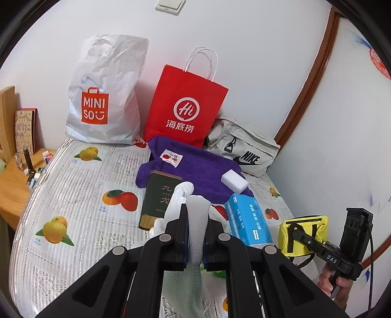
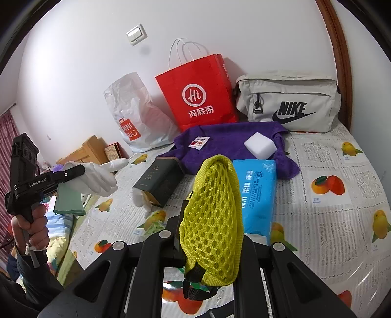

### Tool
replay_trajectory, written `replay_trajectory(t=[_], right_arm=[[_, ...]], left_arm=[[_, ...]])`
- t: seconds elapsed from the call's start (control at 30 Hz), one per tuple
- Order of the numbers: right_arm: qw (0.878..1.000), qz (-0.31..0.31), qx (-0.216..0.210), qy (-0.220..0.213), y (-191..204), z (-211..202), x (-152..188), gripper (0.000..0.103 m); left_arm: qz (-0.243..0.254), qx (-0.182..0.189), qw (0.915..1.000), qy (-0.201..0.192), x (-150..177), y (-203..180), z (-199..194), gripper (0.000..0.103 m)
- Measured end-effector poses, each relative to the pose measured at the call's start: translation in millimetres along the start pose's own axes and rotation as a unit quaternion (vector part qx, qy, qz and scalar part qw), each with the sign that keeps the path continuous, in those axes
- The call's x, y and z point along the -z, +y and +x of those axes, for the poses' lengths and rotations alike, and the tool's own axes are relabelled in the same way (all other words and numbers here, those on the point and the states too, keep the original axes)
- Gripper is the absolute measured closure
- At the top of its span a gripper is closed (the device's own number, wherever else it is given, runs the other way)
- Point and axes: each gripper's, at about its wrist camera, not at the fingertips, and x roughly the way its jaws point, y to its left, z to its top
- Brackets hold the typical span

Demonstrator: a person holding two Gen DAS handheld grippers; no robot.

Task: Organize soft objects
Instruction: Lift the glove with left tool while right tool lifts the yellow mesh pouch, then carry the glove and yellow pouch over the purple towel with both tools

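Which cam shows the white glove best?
Right wrist view: the white glove is seen whole from the side, with a green cloth, in the left claw. Left wrist view shows only parts of it behind the claw's own fingers.

White wall point(image 1: 244, 36) with a light switch point(image 1: 171, 6). Curved dark wood frame point(image 1: 315, 80) at right. Fruit-print cover point(image 1: 80, 195) over the flat surface. Light wooden side table point(image 1: 14, 186) at left; reddish curtain point(image 2: 7, 132) far left.
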Motion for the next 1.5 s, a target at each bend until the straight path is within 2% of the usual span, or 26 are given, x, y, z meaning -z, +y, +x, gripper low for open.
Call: replay_trajectory(t=[0.2,0.67,1.1,1.2,1.5], right_arm=[[1.000,-0.010,0.013,-0.008,2,-3,-7,0.090],[0.999,-0.028,0.034,-0.022,-7,14,-54,0.090],[0.997,-0.052,0.049,-0.015,-28,63,-106,0.090],[0.997,-0.053,0.051,-0.009,-36,80,-118,0.090],[0.997,-0.058,0.048,0.012,-54,131,-145,0.090]], left_arm=[[-0.002,-0.009,0.9999,-0.005,-5,2,0,0.095],[-0.001,-0.018,0.9998,-0.013,-38,6,22,0.095],[0.009,-0.016,0.9998,-0.010,-82,9,77,0.095],[0.014,-0.027,0.9995,-0.004,-90,11,95,0.095],[0.006,-0.020,0.9996,0.020,-111,17,148,0.095]])
